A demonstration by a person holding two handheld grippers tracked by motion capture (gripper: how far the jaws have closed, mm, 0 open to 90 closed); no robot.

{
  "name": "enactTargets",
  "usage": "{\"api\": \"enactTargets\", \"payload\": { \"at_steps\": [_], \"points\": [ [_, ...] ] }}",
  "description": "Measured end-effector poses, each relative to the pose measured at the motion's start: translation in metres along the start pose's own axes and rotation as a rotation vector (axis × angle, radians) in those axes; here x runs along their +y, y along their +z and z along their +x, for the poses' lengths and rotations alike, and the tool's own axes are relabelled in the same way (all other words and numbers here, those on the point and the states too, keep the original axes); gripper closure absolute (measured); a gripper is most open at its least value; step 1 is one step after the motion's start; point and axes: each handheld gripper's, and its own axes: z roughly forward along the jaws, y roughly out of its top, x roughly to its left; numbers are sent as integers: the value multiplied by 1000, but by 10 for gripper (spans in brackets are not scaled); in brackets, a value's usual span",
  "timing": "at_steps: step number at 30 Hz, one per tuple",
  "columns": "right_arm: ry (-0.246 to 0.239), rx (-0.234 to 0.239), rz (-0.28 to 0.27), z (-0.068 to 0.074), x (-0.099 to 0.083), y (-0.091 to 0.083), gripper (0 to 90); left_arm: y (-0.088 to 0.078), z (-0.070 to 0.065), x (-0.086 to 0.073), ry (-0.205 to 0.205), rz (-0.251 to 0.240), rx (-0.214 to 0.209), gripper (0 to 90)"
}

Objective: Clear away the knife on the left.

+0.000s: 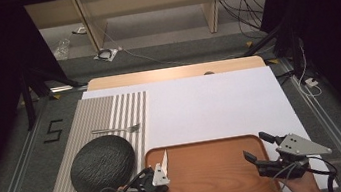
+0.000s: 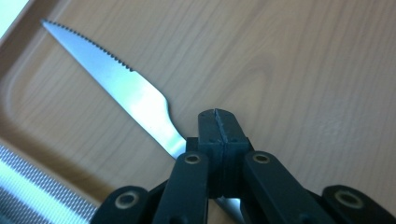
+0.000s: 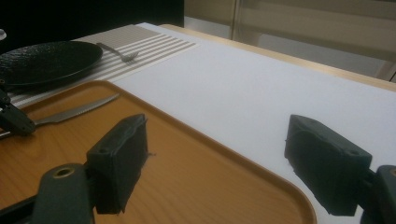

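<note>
Your left gripper clamps the serrated knife by its handle, lower centre; your right gripper stands apart. Tilt, and the thin handle may slip onto the wooden tray.

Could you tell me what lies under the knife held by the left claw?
Under the knife is the bare wooden tray. The left claw, shut on the handle, covers the handle and the tray beneath it.
</note>
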Motion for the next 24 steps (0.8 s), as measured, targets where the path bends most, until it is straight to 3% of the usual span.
{"api": "enactTargets", "payload": {
  "at_steps": [17, 21, 24],
  "points": [
    [0, 1, 2, -1, 0, -1, 224, -7, 6, -10, -55, 40, 9, 896],
    [0, 1, 3, -1, 0, -1, 224, -9, 8, -11, -67, 27, 16, 891],
    [1, -1, 2, -1, 0, -1, 224, -14, 10, -10, -80, -20, 15, 845]
  ]
}}
